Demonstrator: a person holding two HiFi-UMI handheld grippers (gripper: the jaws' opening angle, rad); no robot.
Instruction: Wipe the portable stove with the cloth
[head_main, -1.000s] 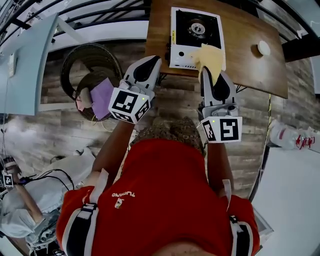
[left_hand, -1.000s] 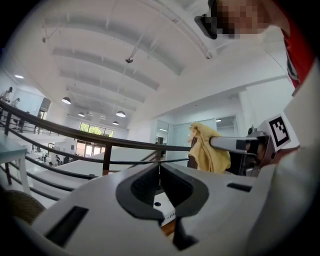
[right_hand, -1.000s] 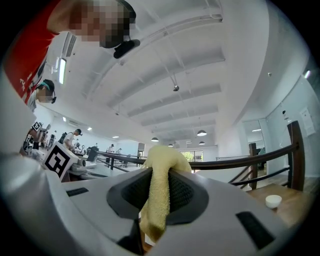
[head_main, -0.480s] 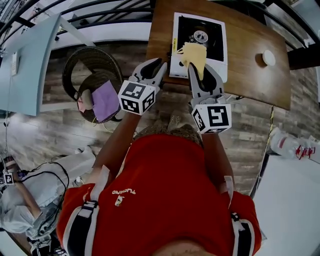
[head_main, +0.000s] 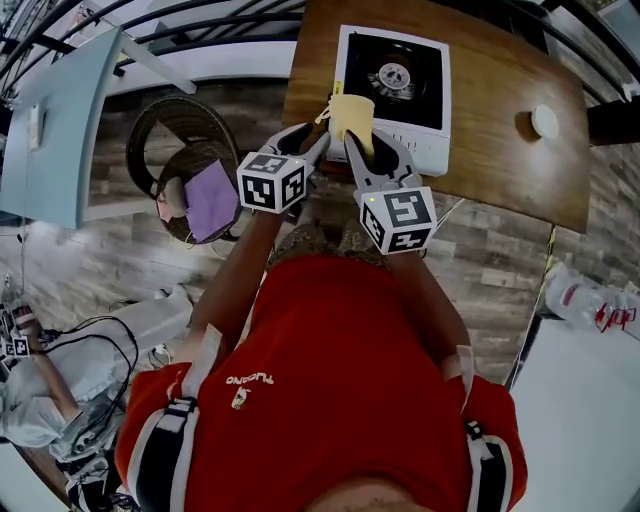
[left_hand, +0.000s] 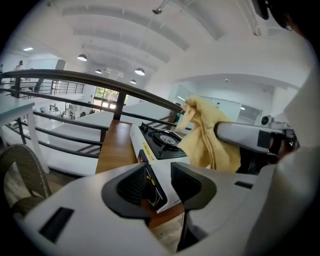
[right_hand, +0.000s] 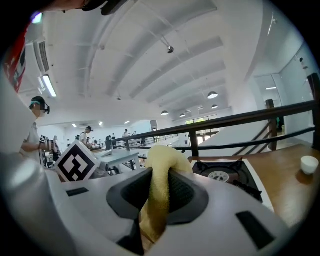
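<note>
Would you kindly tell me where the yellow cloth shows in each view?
Head view: cloth top centre, at the portable stove's near corner.
Left gripper view: cloth right of centre.
Right gripper view: cloth centre, pinched between the jaws.
Shared landmark: the portable stove.

Soft nubby yellow cloth (head_main: 351, 112), glossy black-and-white metal stove (head_main: 420, 100), smooth wooden table (head_main: 500, 130), woven wicker chair (head_main: 180, 165)

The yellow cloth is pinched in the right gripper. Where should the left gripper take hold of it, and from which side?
Take the loose fold of the cloth sticking out beyond the right gripper, coming from its left. That part hangs free facing the left gripper, whose jaws have just been opening with nothing between them; the right gripper covers the rest.
</note>
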